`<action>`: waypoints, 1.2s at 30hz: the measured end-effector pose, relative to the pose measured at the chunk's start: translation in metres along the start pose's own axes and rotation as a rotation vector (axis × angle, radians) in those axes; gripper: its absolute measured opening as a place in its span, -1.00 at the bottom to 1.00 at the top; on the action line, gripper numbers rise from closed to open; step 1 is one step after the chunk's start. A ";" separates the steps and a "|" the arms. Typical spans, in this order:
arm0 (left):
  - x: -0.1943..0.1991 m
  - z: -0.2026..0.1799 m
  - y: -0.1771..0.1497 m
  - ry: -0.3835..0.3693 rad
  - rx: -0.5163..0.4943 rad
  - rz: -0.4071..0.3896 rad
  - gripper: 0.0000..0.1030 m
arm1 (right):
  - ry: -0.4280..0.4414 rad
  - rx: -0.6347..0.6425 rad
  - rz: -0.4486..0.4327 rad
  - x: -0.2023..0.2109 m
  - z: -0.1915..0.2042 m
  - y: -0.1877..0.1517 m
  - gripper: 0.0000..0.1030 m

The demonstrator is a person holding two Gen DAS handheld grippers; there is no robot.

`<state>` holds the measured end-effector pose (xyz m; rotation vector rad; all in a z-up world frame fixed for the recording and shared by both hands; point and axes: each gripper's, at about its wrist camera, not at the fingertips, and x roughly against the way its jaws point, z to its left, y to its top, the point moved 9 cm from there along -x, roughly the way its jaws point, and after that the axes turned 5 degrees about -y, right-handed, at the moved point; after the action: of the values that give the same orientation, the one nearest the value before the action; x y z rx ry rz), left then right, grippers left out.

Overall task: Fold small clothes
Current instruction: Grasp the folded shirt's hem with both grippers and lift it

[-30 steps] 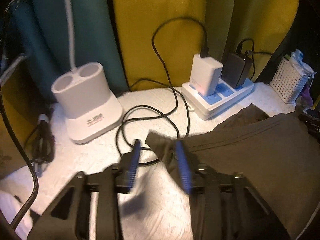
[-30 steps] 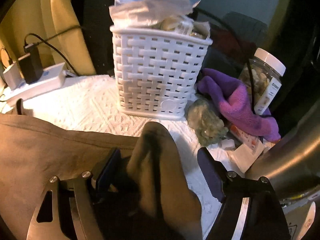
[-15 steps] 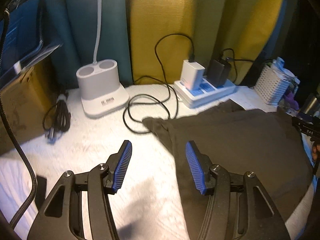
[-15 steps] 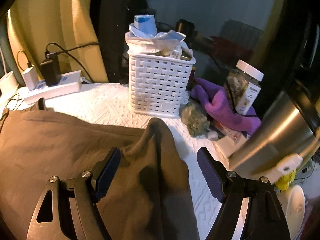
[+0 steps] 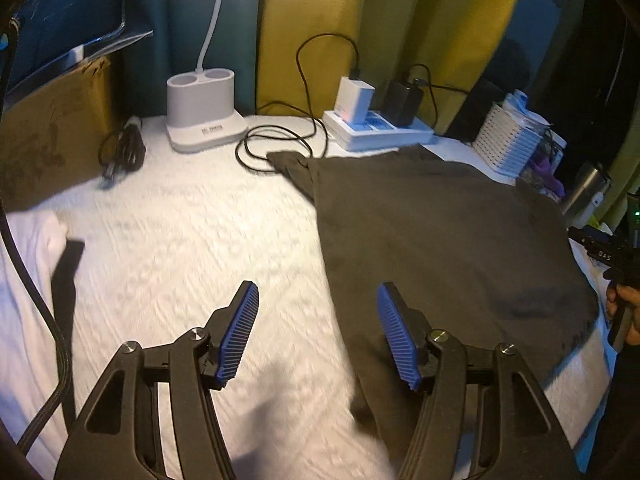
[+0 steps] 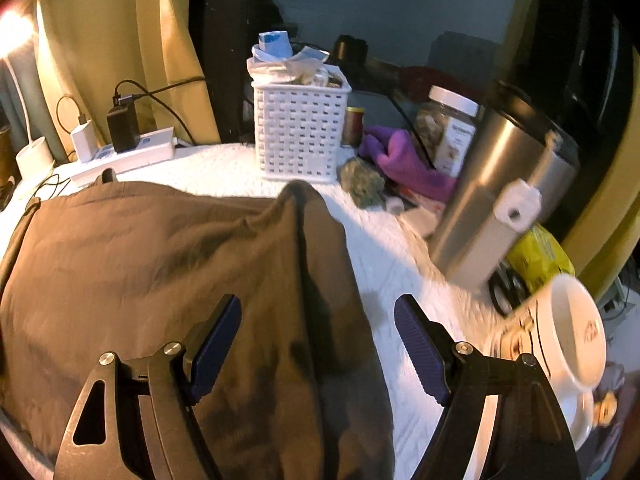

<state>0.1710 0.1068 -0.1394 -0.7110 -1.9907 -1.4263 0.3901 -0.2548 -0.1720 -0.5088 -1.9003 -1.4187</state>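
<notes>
Brown shirt (image 5: 432, 232) now lies flat on the white desk (image 5: 192, 232); we have let go, left tool (image 5: 316, 336) and right tool (image 6: 318, 344) both spread, ready to fold.

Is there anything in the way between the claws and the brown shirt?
No, nothing visible blocks them. The left claw hangs open over the brown shirt's left edge, and the right claw hangs open right above its right edge. The mug and steel tumbler sit off to the right.
</notes>
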 end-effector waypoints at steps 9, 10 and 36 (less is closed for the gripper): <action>0.019 -0.027 -0.039 -0.056 -0.042 -0.003 0.20 | 0.002 -0.046 0.004 0.021 -0.017 -0.033 0.56; 0.020 -0.027 -0.042 -0.060 -0.039 0.000 0.20 | 0.001 -0.050 0.004 0.024 -0.020 -0.036 0.56; 0.004 -0.053 -0.073 -0.125 -0.024 0.038 -0.66 | 0.236 -0.182 0.065 0.048 -0.044 -0.114 -0.09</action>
<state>0.1242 0.0355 -0.1700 -0.8632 -2.0455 -1.4166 0.2937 -0.3372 -0.2062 -0.4619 -1.5646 -1.5447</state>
